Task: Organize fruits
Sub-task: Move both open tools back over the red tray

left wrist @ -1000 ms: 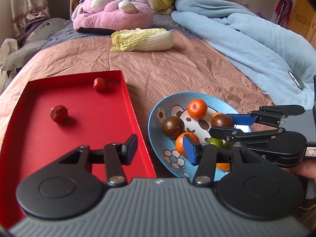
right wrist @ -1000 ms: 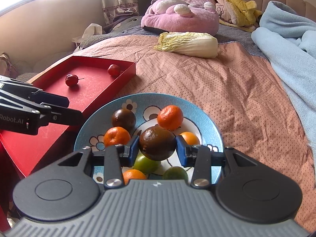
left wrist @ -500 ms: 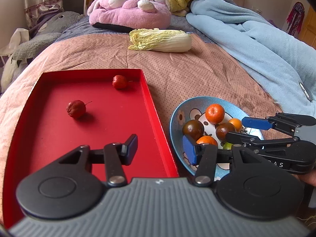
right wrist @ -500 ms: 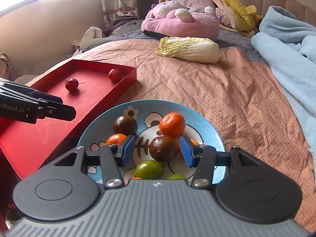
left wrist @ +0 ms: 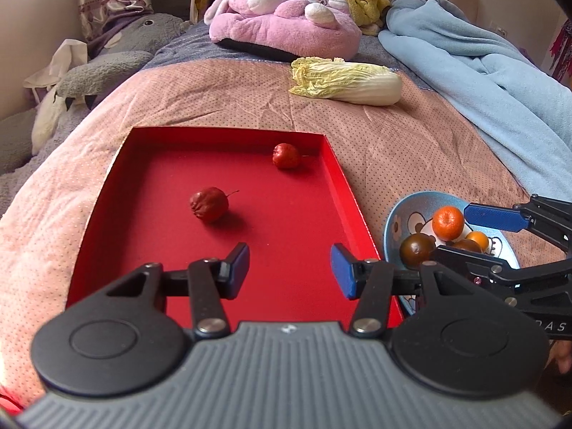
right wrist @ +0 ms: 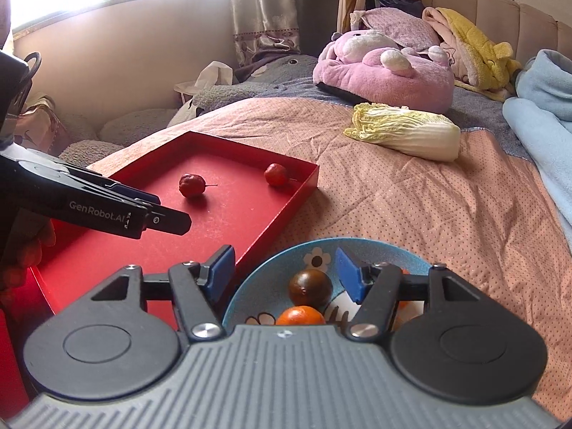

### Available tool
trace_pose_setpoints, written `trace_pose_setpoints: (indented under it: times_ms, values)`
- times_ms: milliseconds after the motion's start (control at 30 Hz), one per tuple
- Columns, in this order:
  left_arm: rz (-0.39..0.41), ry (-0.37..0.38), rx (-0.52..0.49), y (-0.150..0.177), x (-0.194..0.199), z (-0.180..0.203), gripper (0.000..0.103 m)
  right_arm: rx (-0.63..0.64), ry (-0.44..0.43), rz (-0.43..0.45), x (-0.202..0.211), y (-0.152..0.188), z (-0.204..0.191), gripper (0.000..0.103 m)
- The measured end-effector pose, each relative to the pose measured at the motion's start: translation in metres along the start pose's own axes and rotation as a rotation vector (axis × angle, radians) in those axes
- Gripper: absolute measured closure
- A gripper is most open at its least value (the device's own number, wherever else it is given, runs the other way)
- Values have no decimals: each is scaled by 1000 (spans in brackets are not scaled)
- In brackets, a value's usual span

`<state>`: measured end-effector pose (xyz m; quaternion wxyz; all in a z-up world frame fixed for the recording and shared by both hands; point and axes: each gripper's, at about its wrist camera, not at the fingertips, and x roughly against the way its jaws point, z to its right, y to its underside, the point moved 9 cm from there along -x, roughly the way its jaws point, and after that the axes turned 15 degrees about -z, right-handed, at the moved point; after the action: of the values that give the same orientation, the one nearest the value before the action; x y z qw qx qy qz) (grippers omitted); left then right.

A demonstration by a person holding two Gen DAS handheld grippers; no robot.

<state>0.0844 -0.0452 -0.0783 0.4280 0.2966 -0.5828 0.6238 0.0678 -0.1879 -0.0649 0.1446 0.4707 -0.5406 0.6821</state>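
A red tray (left wrist: 150,164) (right wrist: 296,193) on the bed holds two small red fruits (left wrist: 209,204) (left wrist: 286,156), also in the right wrist view (right wrist: 192,185) (right wrist: 275,174). My left gripper (left wrist: 289,270) is open and empty above the tray's near part. A blue flowered plate (left wrist: 393,214) (right wrist: 257,279) to the tray's right holds oranges (left wrist: 448,218) (right wrist: 301,315) and dark brown fruits (left wrist: 415,248) (right wrist: 309,286). My right gripper (right wrist: 285,268) is open and empty above the plate's near-left edge; it also shows in the left wrist view (left wrist: 497,214).
A napa cabbage (left wrist: 345,80) (right wrist: 404,130) lies farther back on the pink bedspread. A pink plush toy (left wrist: 286,21) sits behind it. A blue blanket (left wrist: 482,71) is piled at the right. A grey plush (left wrist: 107,71) lies at the left edge.
My right gripper opened, left the dark brown fruit in the plate and drew back. My left gripper swung left from the plate to over the red tray.
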Motion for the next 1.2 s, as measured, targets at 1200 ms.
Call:
trace_pose_setpoints:
  times_ms: [1200]
  values:
    - [-71, -50, -45, -44, -54, -61, 38, 30, -11, -100, -138, -119, -14, 33]
